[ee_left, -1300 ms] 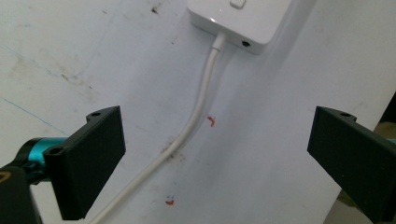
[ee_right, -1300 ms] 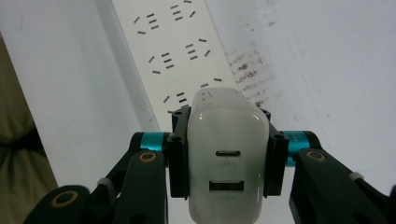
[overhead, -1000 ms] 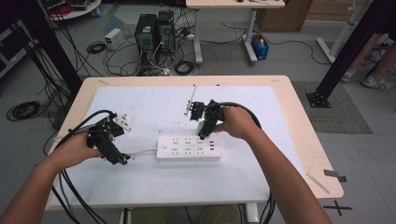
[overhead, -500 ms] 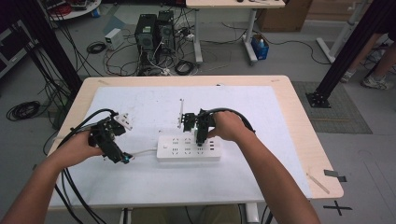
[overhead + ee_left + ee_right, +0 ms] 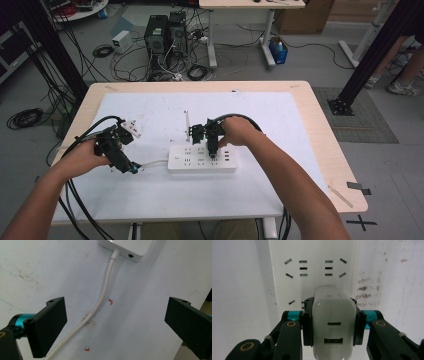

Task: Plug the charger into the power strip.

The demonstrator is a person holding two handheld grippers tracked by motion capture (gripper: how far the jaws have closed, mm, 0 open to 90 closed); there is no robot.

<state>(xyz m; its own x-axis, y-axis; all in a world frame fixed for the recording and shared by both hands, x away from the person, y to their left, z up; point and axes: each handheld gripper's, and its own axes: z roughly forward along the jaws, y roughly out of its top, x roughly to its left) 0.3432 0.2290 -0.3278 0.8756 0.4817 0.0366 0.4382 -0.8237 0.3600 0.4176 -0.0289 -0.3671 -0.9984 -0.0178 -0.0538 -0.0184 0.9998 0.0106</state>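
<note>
A grey floor strewn with cables is seen beyond the table, where computer towers and what may be a second desk stand.

High view overlooks the table; claw views closely share the power strip.

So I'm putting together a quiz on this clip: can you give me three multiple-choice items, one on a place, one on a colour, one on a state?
1. Where does the white cable run in the left gripper view?
A. between the open jaws
B. over the charger
C. off the table

2. What colour is the power strip?
A. black
B. white
C. red

3. How is the right gripper?
A. wide open
B. lying on the table
C. shut on the charger

Answers: 1 A, the cable passes between the left gripper's jaws; 2 B, its body is white; 3 C, both jaws press the charger's sides.
</note>
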